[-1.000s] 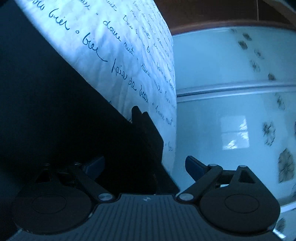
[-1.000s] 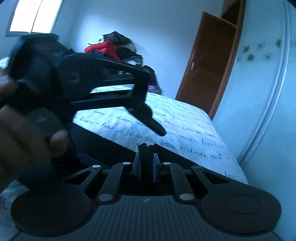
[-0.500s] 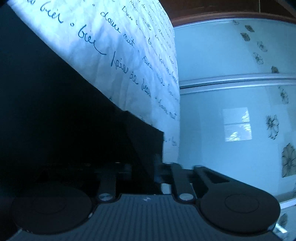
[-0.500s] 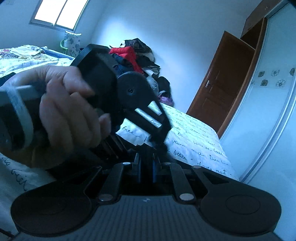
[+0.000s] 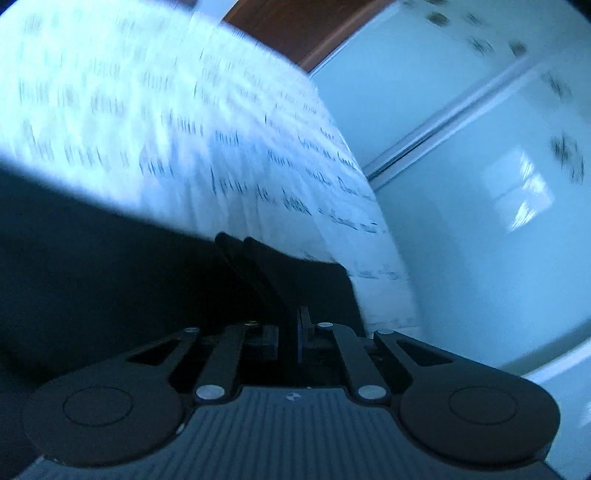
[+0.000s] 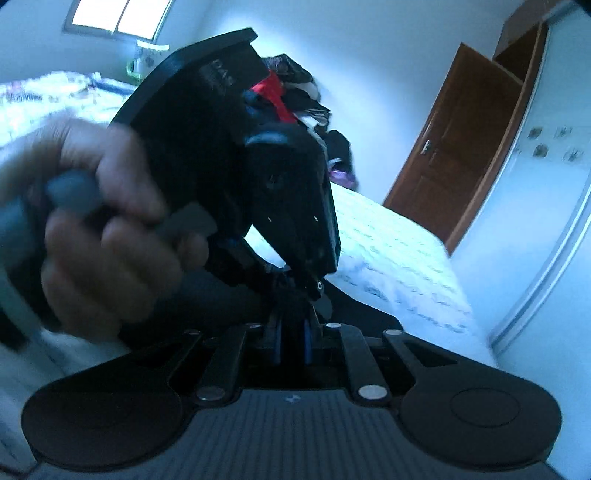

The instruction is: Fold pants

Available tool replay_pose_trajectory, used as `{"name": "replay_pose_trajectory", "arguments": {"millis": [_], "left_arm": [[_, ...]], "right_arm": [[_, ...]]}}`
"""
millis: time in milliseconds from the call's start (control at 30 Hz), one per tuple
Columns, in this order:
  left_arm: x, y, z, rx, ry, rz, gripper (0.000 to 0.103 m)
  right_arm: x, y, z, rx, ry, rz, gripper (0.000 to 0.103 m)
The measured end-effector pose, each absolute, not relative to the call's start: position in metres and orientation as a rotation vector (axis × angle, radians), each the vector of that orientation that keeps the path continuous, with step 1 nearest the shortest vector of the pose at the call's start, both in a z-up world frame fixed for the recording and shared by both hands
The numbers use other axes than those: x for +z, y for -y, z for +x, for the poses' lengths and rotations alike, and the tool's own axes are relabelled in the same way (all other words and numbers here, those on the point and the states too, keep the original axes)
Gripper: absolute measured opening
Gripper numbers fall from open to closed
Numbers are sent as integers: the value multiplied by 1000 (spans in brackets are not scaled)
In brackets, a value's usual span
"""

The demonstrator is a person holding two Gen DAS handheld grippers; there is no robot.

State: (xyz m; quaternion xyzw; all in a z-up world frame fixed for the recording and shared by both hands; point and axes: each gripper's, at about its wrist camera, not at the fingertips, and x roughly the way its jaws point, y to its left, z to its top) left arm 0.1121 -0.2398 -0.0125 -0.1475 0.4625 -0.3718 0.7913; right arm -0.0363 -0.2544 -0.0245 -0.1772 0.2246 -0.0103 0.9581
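Dark pants (image 5: 92,266) lie on a white bedsheet (image 5: 184,110) printed with handwriting. My left gripper (image 5: 291,323) is shut on a folded corner of the pants (image 5: 306,280), which sticks up between the fingers. In the right wrist view my right gripper (image 6: 291,334) is shut, its blue pads pinching dark fabric of the pants (image 6: 362,314). A hand (image 6: 103,221) holds the left gripper (image 6: 308,291) just ahead of the right one, tips pointing down close to the right fingertips. The left wrist view is blurred by motion.
A pale wardrobe door (image 5: 480,184) with flower prints runs along the bed's right side. A brown door (image 6: 454,155) stands at the far end. A pile of clothes (image 6: 295,96) sits beyond the bed, below a window (image 6: 118,14).
The left gripper went from wide open to shut on the pants corner, then rolled and rose with it. Seen from the right wrist, it came closer to the right gripper, which stayed shut.
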Motion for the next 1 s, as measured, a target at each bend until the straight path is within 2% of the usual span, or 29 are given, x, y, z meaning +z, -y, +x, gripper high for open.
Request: {"name": "replay_pose_trajectory", "arguments": {"millis": [133, 433, 1000], "left_arm": [[-2, 237, 103, -718, -864, -78, 12], [10, 198, 95, -652, -744, 144, 12], [-3, 118, 115, -547, -727, 113, 13]], "right_arm": [[-23, 248, -30, 45, -458, -261, 11], [-21, 220, -10, 183, -472, -140, 11], [-35, 163, 35, 343, -496, -134, 11]]}}
